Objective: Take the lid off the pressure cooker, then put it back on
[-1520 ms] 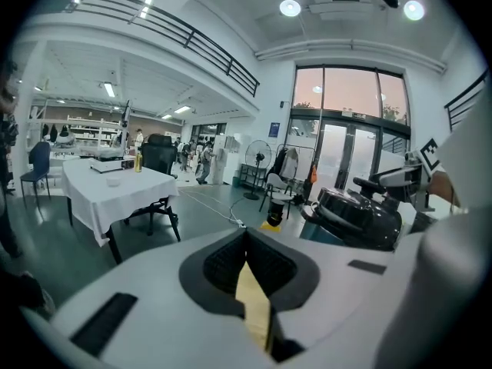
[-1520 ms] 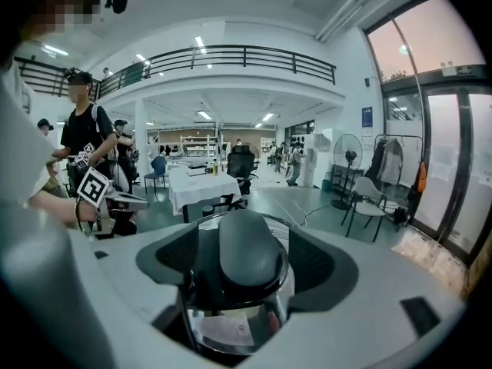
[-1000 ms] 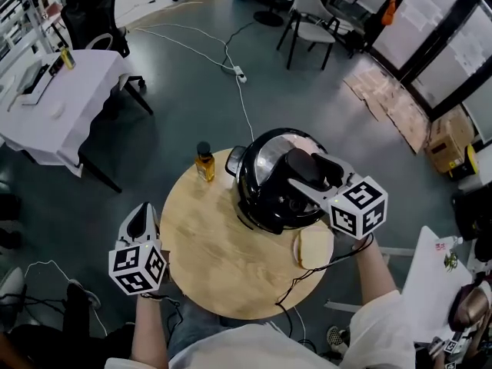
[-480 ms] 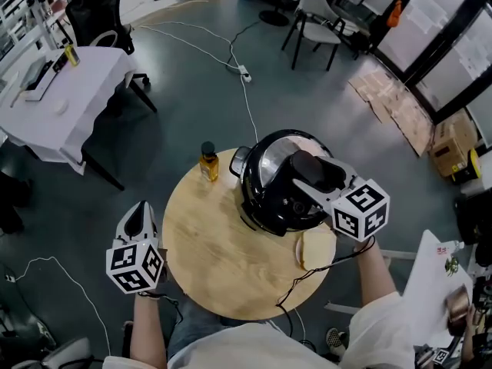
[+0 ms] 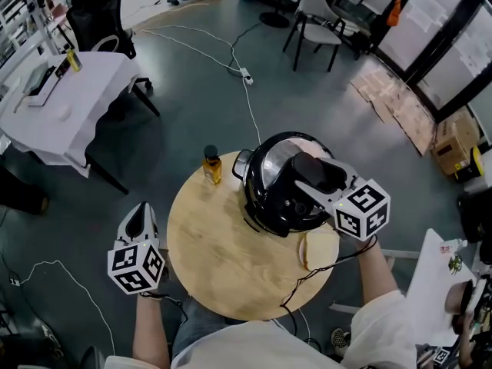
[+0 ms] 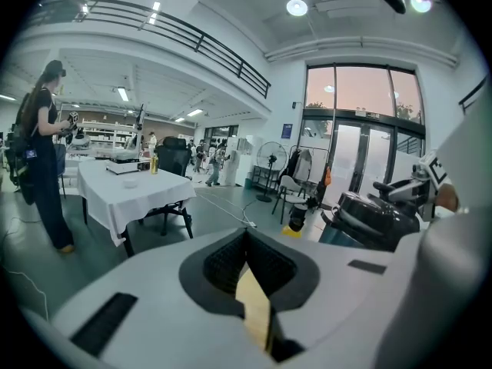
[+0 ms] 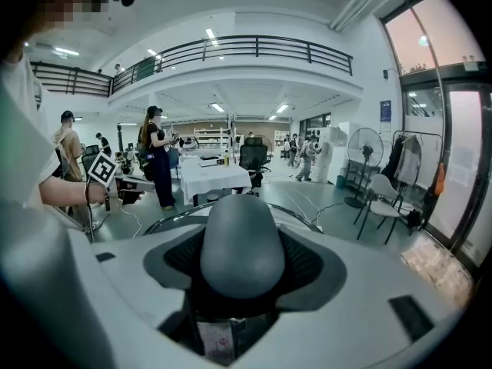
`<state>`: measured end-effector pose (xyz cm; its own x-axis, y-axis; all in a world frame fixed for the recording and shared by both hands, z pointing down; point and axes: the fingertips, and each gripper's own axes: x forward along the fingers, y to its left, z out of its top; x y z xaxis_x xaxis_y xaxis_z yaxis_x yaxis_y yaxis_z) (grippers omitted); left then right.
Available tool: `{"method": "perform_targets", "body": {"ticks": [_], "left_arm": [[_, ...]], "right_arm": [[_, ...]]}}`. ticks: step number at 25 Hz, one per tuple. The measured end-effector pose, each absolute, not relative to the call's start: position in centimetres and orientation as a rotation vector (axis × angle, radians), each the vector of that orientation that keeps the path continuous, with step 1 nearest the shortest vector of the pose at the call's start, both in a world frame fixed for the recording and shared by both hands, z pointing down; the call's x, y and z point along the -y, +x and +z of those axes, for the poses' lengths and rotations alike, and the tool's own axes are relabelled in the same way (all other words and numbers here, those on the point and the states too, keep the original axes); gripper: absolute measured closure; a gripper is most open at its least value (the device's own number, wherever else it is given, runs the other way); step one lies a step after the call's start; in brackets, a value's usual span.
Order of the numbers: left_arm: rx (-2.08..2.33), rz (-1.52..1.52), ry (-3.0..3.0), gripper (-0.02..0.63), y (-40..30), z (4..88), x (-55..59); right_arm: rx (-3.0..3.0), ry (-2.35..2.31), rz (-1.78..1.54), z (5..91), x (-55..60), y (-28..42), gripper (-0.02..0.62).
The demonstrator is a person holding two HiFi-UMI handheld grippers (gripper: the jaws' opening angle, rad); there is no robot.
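The black pressure cooker (image 5: 277,184) stands at the far right of the round wooden table (image 5: 223,260), its lid on. My right gripper (image 5: 311,177) reaches over the lid, and its jaws have just been closing on the lid's dark handle (image 5: 306,167). In the right gripper view the rounded handle (image 7: 242,244) fills the gap and both pads press on it. My left gripper (image 5: 140,220) hangs off the table's left edge, shut on nothing. In the left gripper view the cooker (image 6: 377,217) is at the right.
A small yellow bottle with a black cap (image 5: 211,166) stands on the table left of the cooker. A pale flat piece (image 5: 314,250) lies by the cooker's near side, and a black cable (image 5: 307,279) runs over the table's edge. A white-clothed table (image 5: 61,106) stands far left.
The picture has drifted slightly. Both grippers keep their places. The right jaws sit a little closer around the lid's handle.
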<state>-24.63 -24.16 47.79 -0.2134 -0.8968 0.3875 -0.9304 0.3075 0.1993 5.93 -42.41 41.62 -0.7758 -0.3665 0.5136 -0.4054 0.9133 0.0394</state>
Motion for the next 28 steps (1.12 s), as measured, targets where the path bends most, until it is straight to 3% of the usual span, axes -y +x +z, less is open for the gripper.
{"method": "perform_targets", "body": {"ticks": [28], "left_arm": [[2.179, 0.038, 1.649, 0.615, -25.3, 44.9, 23.3]], "right_arm": [[2.557, 0.617, 0.083, 37.0, 41.3, 6.5, 0.312]]}}
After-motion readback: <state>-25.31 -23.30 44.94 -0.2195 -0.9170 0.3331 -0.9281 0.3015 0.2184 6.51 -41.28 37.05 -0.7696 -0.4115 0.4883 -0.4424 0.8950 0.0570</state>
